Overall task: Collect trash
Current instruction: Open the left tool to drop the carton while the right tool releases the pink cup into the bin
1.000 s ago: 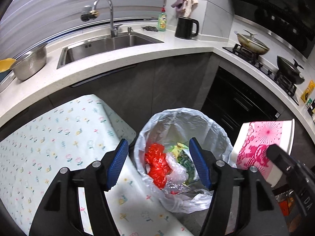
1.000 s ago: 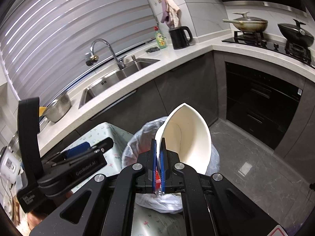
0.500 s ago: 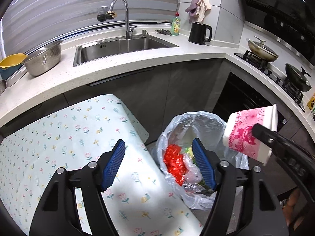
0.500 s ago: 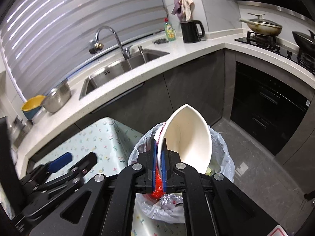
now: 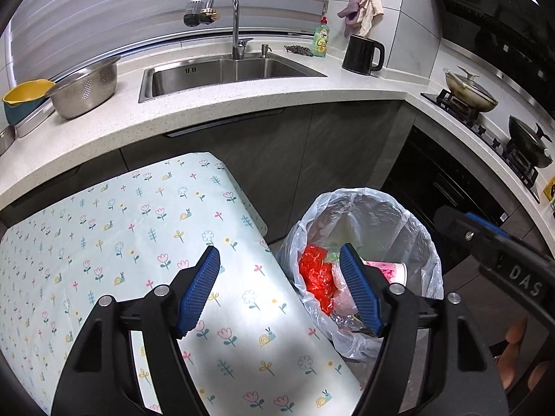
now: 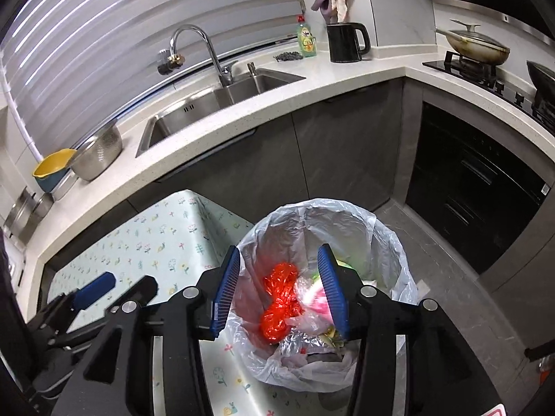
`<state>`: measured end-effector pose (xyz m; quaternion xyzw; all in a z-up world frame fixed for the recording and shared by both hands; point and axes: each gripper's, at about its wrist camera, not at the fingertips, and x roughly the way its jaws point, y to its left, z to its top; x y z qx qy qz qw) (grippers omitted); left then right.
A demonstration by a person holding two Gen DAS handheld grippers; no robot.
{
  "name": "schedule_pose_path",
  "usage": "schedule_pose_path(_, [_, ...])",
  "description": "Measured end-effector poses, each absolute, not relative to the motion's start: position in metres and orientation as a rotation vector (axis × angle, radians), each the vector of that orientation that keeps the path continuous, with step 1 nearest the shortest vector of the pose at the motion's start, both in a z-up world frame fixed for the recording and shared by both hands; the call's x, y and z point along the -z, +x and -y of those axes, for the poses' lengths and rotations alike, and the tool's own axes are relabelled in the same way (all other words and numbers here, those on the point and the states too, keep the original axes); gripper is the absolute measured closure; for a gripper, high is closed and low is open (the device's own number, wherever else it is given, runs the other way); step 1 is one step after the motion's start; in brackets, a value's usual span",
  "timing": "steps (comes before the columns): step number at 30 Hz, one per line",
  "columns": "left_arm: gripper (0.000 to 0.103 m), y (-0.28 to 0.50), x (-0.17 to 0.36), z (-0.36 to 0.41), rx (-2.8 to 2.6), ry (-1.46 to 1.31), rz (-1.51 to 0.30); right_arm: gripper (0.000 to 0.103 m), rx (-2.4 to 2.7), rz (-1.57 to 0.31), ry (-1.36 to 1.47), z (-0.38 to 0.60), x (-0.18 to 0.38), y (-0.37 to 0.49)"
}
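A trash bin lined with a clear plastic bag (image 5: 421,228) (image 6: 388,242) stands on the floor beside the table. Inside lie a red plastic bag (image 5: 314,274) (image 6: 281,298), clear wrappers and a pink-patterned paper cup (image 5: 390,272) (image 6: 314,298), blurred in the right wrist view. My right gripper (image 6: 279,293) is open and empty directly above the bin. My left gripper (image 5: 279,289) is open and empty over the table's edge next to the bin. The right gripper also shows at the right of the left wrist view (image 5: 485,239).
A table with a floral cloth (image 5: 104,242) (image 6: 156,242) sits left of the bin. Behind is a counter with a sink (image 5: 225,72), a metal colander (image 5: 86,88), a black kettle (image 5: 362,55) and a stove with pans (image 5: 471,93).
My right gripper opened and let go of the pink cup, which dropped into the bin. The left gripper drew back a little from the bin.
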<state>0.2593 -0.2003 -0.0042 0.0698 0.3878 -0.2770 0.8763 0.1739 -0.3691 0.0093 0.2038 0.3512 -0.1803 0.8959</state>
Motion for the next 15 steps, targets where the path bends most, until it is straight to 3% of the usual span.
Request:
schedule_pose_path(7, [0.031, 0.25, -0.003, 0.195, 0.565, 0.146, -0.799, 0.055, 0.366, -0.726, 0.395, 0.358, -0.02, 0.166])
schedule_pose_path(15, [0.022, 0.236, -0.015, 0.184, 0.55, 0.135, -0.777, 0.037, 0.372, -0.716, 0.363, 0.348, -0.033, 0.146])
